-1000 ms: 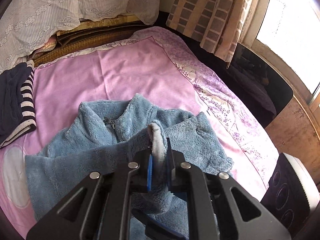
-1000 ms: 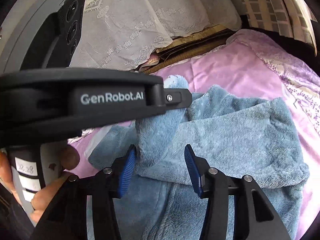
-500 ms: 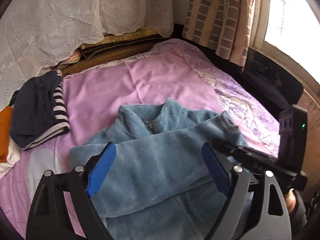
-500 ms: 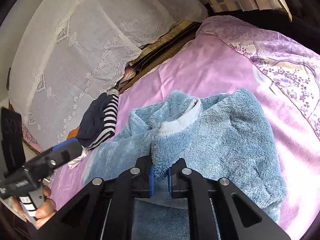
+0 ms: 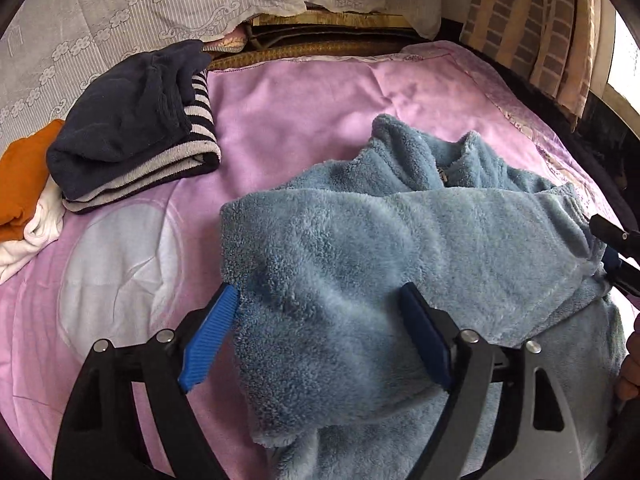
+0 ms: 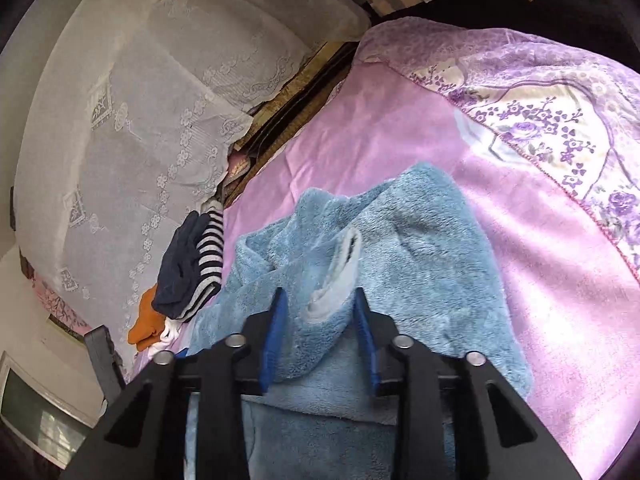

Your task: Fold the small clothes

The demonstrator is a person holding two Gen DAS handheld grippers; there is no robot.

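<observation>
Though claws agape, fleece jacket (image 5: 400, 240) flat

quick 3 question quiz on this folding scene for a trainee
1. True or false: the left gripper is clamped shut on the blue fleece jacket.
2. Which lies topmost in the pile of clothes beside the jacket? A) navy striped garment B) orange garment C) white garment
3. Fill in: the sleeve cuff sits between the fingers of the ___ gripper.

Key: 1 false, its jaws are wide open; 2 A; 3 right.
</observation>
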